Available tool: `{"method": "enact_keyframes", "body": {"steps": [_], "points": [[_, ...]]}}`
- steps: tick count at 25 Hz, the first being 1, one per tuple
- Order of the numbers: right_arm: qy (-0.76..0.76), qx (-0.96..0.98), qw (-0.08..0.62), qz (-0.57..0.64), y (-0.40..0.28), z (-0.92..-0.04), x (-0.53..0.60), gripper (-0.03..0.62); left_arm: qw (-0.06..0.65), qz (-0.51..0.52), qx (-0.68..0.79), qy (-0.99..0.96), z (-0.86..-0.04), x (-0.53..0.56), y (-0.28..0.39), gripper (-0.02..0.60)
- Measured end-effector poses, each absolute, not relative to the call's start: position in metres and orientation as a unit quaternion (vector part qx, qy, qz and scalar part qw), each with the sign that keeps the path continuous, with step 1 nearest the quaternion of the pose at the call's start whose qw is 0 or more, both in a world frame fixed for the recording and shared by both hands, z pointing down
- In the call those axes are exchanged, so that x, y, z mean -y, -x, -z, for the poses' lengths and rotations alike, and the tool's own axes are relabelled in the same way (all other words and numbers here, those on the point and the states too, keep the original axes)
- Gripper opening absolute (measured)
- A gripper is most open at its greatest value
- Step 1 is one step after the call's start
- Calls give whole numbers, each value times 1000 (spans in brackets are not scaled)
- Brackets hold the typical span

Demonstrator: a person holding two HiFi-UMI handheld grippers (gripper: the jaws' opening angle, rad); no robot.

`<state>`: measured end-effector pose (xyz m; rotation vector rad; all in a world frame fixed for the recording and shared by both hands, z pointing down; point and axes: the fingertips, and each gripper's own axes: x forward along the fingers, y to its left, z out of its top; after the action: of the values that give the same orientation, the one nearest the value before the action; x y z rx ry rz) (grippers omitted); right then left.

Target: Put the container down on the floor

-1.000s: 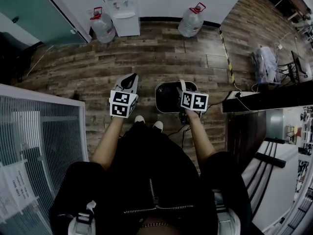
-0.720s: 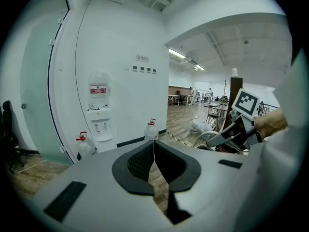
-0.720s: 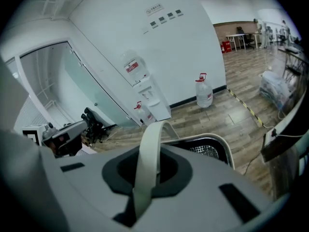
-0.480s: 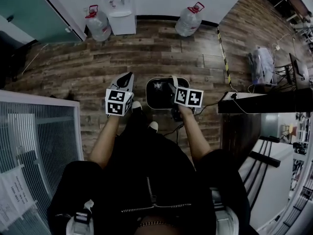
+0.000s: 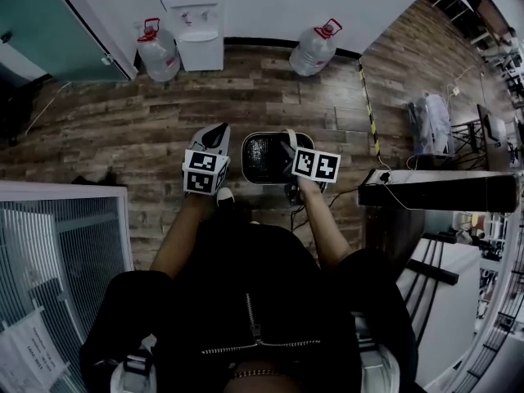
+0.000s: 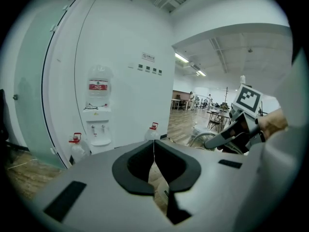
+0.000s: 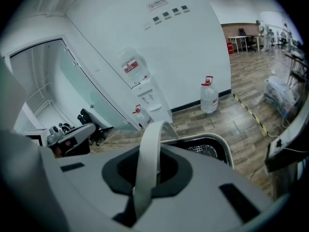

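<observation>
Both jaw pairs are closed: the left hand-held gripper is empty, the right hand-held gripper is clamped on the handle of the container, which has been brought closer to the left one within the last second but is judged to be still hanging above the floor.

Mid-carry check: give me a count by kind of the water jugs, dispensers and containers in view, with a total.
Floor jugs: 2
Jug on dispenser: 1
Dispenser: 1
Container: 1
Total: 5
</observation>
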<state>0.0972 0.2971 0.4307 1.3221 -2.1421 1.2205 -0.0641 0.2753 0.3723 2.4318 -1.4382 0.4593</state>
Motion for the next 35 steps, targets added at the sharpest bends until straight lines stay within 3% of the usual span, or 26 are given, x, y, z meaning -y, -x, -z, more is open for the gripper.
{"method": "enact_keyframes", "body": {"steps": [12, 35], "points": [[-482, 743, 160, -436, -70, -422, -230, 20, 155, -169, 477, -849, -383, -213, 91, 15], [-411, 746, 180, -492, -95, -469, -48, 21, 151, -221, 512, -816, -401, -33, 49, 15]]}}
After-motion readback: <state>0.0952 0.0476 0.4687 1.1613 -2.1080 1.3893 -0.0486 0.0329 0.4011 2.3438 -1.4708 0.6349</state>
